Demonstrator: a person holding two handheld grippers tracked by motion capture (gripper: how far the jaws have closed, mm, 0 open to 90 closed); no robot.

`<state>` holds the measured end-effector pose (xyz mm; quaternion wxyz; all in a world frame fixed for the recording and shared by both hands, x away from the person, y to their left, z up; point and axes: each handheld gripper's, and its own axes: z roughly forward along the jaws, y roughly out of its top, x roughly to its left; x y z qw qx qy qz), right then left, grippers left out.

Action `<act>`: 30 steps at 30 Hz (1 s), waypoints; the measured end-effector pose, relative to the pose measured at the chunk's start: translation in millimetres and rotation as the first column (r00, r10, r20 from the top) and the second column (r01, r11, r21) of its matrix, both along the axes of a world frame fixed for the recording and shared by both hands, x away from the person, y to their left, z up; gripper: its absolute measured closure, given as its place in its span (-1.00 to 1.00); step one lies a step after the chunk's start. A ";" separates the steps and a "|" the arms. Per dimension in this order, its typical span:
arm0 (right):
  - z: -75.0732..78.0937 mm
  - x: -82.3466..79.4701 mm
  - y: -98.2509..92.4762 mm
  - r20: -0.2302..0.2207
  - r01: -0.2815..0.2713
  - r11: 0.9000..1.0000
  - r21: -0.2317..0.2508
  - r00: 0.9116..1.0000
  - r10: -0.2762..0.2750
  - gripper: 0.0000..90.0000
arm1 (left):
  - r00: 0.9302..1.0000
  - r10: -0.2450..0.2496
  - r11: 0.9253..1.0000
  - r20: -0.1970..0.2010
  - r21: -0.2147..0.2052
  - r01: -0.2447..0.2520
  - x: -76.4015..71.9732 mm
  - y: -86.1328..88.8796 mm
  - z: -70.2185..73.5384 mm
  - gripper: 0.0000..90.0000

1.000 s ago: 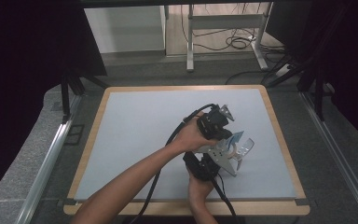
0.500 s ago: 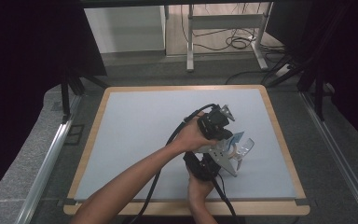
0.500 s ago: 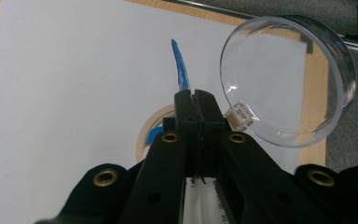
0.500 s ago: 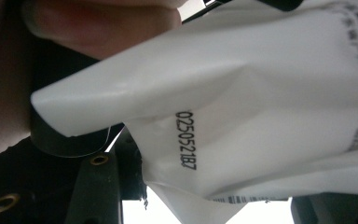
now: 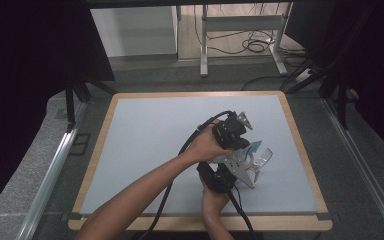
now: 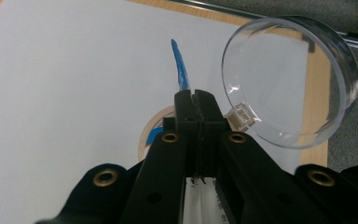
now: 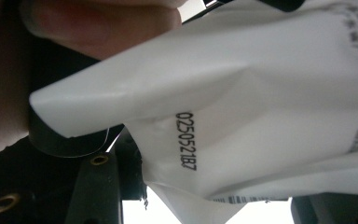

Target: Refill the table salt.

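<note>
A white packet [image 7: 242,93] with a printed code sits close up between the jaws of my right gripper [image 7: 200,186], which is shut on it. Its clear round flip lid [image 6: 289,79] stands open. My left gripper [image 6: 196,95] is shut on a thin blue strip [image 6: 181,70] that rises from its jaw tips above the packet's opening. In the high view both grippers meet right of the table's middle: the left gripper [image 5: 240,142] is farther away, the right gripper [image 5: 222,177] nearer, and the lid [image 5: 264,157] sticks out to the right.
The work surface is a pale mat on a table with a wooden rim [image 5: 100,150]. Metal rails [image 5: 50,175] run along both sides. Beyond the far edge stand a table frame [image 5: 240,22] and loose cables [image 5: 252,45] on the floor.
</note>
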<state>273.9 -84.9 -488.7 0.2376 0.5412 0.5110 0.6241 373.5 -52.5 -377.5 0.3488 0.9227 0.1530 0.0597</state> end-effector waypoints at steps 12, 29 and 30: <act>0.3 0.7 1.7 0.003 -0.004 1.000 -0.009 1.000 0.004 0.05 | 1.000 0.006 1.000 -0.002 -0.004 -0.006 0.7 2.9 0.2 1.00; -1.9 1.6 4.0 0.007 -0.010 0.999 -0.039 1.000 0.011 0.04 | 1.000 0.010 1.000 -0.004 -0.009 -0.010 3.3 7.3 -0.7 1.00; -2.2 1.6 4.1 0.008 -0.011 0.999 -0.043 1.000 0.011 0.04 | 1.000 0.010 1.000 -0.005 -0.009 -0.010 3.5 7.8 -0.9 1.00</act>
